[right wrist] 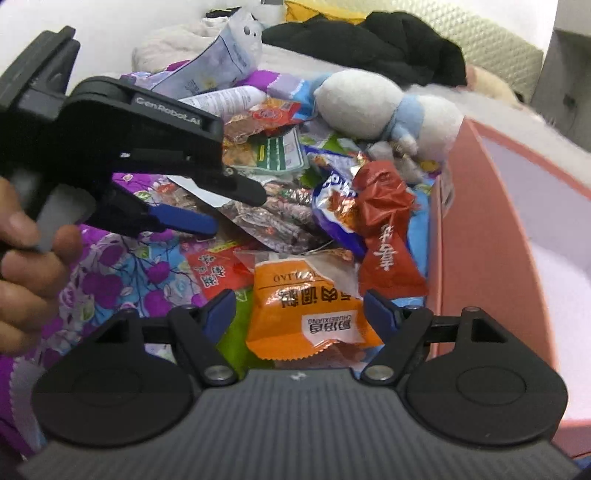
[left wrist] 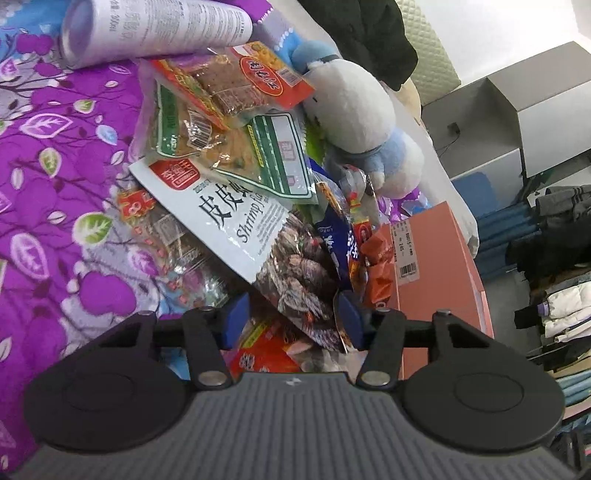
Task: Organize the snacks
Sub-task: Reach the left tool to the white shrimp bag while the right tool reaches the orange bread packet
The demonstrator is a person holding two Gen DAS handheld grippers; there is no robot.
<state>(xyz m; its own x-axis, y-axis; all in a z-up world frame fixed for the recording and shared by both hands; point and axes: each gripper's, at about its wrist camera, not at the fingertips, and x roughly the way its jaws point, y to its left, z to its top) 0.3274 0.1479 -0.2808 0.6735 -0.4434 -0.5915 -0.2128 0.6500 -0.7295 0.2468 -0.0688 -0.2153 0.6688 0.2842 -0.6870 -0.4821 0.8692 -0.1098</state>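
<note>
Right hand-held gripper (right wrist: 299, 308) agape over orange packet (right wrist: 303, 314)

About ten snack packets (right wrist: 310, 317), one plush toy (right wrist: 388, 107), one pink box (right wrist: 491, 236), one bottle (left wrist: 155, 29).

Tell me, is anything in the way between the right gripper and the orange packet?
Nothing visible. The right gripper is open, and the orange packet lies right between its fingers, on top of the pile. The pink box sits just to its right, with only the red packet leaning near that side.
</note>
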